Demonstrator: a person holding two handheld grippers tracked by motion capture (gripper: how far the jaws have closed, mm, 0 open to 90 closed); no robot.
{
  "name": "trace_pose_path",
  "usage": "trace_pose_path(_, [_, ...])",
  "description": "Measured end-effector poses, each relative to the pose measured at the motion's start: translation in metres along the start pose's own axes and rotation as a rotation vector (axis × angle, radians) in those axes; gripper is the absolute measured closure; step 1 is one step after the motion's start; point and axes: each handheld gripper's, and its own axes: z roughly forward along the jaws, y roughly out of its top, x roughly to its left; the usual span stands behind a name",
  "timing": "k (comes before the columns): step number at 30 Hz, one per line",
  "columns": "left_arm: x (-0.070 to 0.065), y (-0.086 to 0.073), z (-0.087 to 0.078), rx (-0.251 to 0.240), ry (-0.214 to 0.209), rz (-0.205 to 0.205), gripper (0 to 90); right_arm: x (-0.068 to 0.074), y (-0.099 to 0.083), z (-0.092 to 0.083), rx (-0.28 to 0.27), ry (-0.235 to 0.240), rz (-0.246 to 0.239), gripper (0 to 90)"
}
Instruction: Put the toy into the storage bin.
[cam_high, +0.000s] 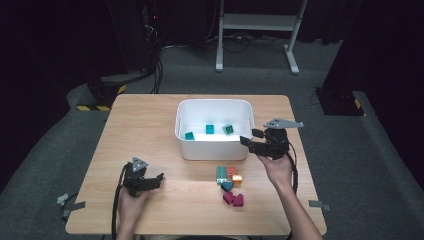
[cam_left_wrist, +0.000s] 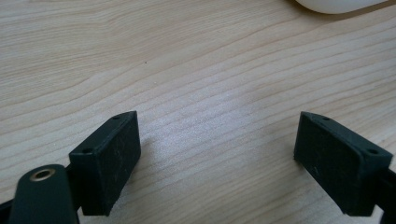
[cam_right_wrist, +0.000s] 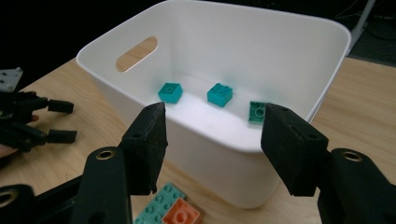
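- While the right gripper hangs at the bin's right front corner, its jaws stand apart with nothing between them; three teal bricks lie inside the bin, beyond and below the fingertips.
- Loose bricks sit on the table just before the bin, under that gripper.
- Left gripper rests well apart, jaws wide over bare wood.
- From the right gripper view comes the bin's handle slot; the high view shows the magenta bricks.
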Motion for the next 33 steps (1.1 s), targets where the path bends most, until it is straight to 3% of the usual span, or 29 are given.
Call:
trace_pose_path(9, [0.0, 0.0, 0.0, 0.0, 0.0, 0.001, 14.7, 0.016, -0.045, -0.013, 0.017, -0.01, -0.018, 40.9])
trace_pose_path(16, [0.0, 0.0, 0.0, 0.0, 0.0, 0.001, 14.7, 0.022, -0.077, -0.015, -0.011, -0.009, 0.02, 41.7])
trace_pose_path(33, [0.0, 0.0, 0.0, 0.0, 0.0, 0.001, 14.8, 0.031, -0.105, 0.027, 0.136, -0.033, -0.002, 41.7])
